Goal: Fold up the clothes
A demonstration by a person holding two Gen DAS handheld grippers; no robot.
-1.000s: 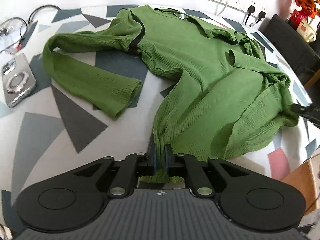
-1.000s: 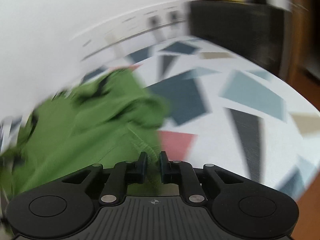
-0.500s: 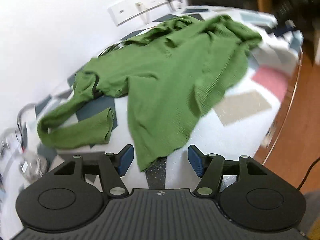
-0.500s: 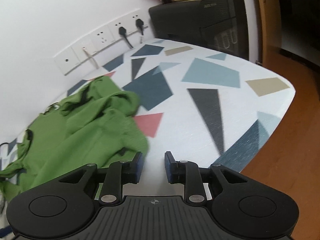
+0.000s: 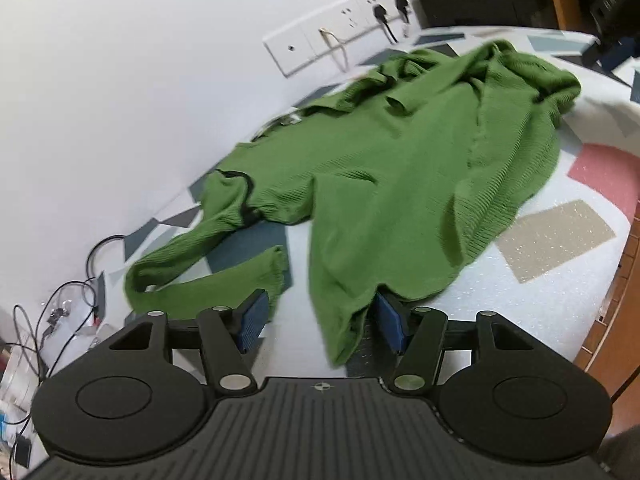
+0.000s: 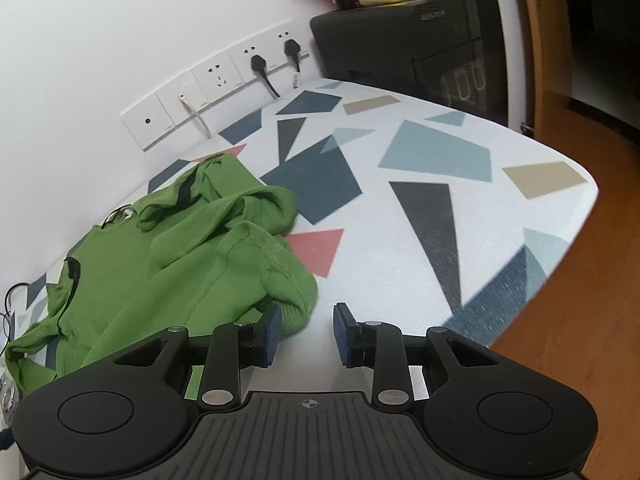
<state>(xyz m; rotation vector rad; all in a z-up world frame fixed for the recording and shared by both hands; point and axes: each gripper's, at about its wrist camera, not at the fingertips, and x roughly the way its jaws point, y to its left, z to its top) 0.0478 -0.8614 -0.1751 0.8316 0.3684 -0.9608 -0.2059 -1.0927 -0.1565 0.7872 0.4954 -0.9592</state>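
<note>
A green ribbed long-sleeve top [image 5: 384, 184] lies spread on the patterned table, one sleeve [image 5: 208, 280] bent toward the front left. My left gripper [image 5: 320, 320] is open, its jaws on either side of the hem corner, which lies loose on the table. In the right wrist view the top [image 6: 168, 264] lies bunched at the left, its far sleeve folded over the body. My right gripper [image 6: 306, 332] is open and empty, its left finger beside the bunched hem edge.
The table [image 6: 420, 200] is white with coloured shapes; its curved edge drops to a wooden floor [image 6: 580, 340] at the right. A wall socket strip [image 6: 224, 76] with plugs runs behind. A black appliance [image 6: 412, 36] stands at the far right. Cables [image 5: 68, 300] lie at the left.
Both grippers have opened and let go of the top's hem. The top now lies flat on the table. Both grippers have drawn back toward the table's front edge.
</note>
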